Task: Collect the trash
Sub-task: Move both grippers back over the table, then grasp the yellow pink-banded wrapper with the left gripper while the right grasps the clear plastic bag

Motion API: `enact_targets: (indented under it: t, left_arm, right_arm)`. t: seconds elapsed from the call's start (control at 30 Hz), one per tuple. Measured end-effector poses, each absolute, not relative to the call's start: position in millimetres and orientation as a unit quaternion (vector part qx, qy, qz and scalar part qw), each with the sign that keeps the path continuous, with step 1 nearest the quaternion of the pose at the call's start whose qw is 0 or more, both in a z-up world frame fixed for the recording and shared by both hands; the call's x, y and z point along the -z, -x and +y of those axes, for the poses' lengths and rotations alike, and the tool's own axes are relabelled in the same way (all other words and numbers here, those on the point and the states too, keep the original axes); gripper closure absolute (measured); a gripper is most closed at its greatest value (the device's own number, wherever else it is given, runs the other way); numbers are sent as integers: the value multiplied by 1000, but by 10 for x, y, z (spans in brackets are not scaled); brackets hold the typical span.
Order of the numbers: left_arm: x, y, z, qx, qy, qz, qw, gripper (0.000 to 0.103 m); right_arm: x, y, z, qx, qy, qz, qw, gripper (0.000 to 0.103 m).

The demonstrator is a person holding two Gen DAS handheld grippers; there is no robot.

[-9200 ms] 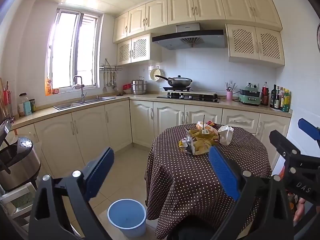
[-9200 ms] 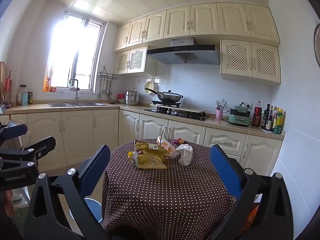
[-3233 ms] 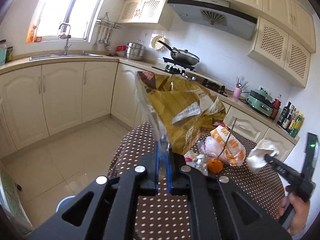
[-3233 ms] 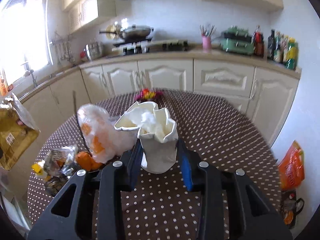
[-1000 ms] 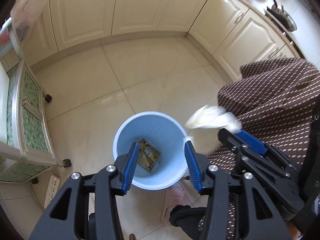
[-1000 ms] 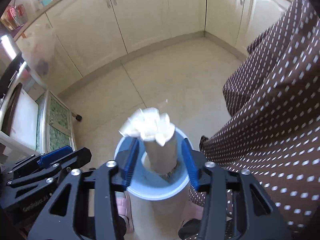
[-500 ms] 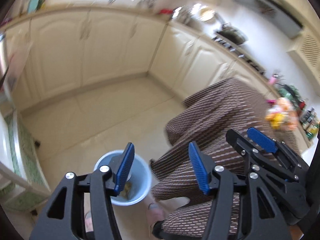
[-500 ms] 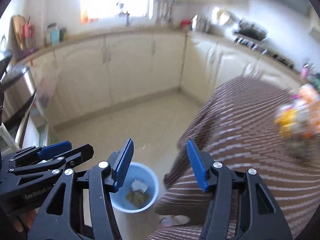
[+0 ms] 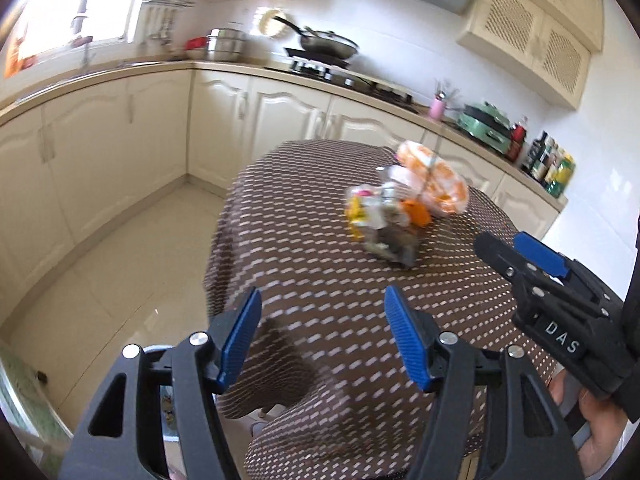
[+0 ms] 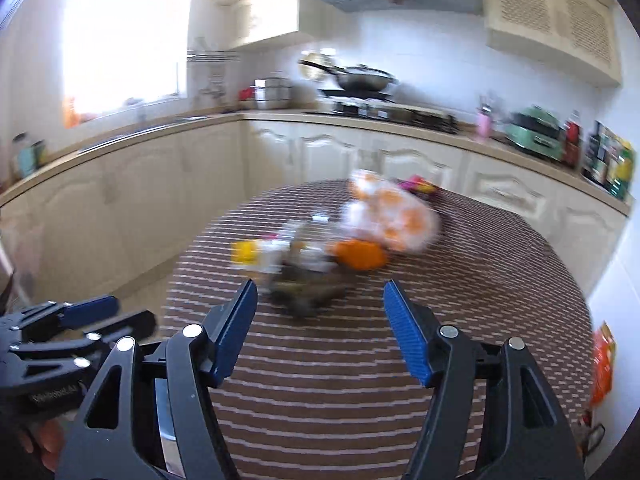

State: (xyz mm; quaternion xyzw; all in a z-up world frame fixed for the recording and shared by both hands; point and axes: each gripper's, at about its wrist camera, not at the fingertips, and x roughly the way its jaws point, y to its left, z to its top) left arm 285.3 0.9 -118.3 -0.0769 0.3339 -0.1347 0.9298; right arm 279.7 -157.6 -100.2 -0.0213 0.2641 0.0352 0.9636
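Both grippers, left (image 9: 322, 336) and right (image 10: 320, 328), empty, jaws just widened (bin gone, table (image 10: 360, 360) ahead)

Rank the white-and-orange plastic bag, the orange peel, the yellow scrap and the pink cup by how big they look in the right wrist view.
1. White-and-orange plastic bag
2. Orange peel
3. Yellow scrap and pink cup: too alike to rank; motion blur smears the scrap, and the cup stands far back on the counter, so it looks smaller than it is.
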Motion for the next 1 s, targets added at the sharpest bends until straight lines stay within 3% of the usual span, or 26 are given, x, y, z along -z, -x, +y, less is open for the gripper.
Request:
enact_targets:
  t: [0.53, 0.67, 0.7, 0.73, 0.8, 1.0]
  left_arm:
    - [1232, -3742, -413, 142, 64, 341, 927, 42]
    - [1332, -3924, -470, 158, 63, 363, 916, 67]
    - [1356, -3953, -490, 163, 60, 367, 914, 87]
    - [1380, -3971, -504, 167, 59, 369, 912, 92]
    - [1380, -3942, -472, 174, 68, 359, 915, 97]
    - [1324, -3720, -247, 174, 98, 328, 923, 98]
  right_arm:
    - [1178, -3138, -2089, -34, -23, 301, 953, 35]
    - [1156, -3236, -2055, -49, -29, 309, 949, 35]
    - [1145, -3251, -2039, -49, -27, 309, 949, 35]
    - [1129, -3261, -2032, -50, -27, 307, 950, 35]
    - [1112, -3289, -2012, -55, -30, 309, 949, 35]
    - [1097, -3367, -1868, -77, -39, 318, 944, 35]
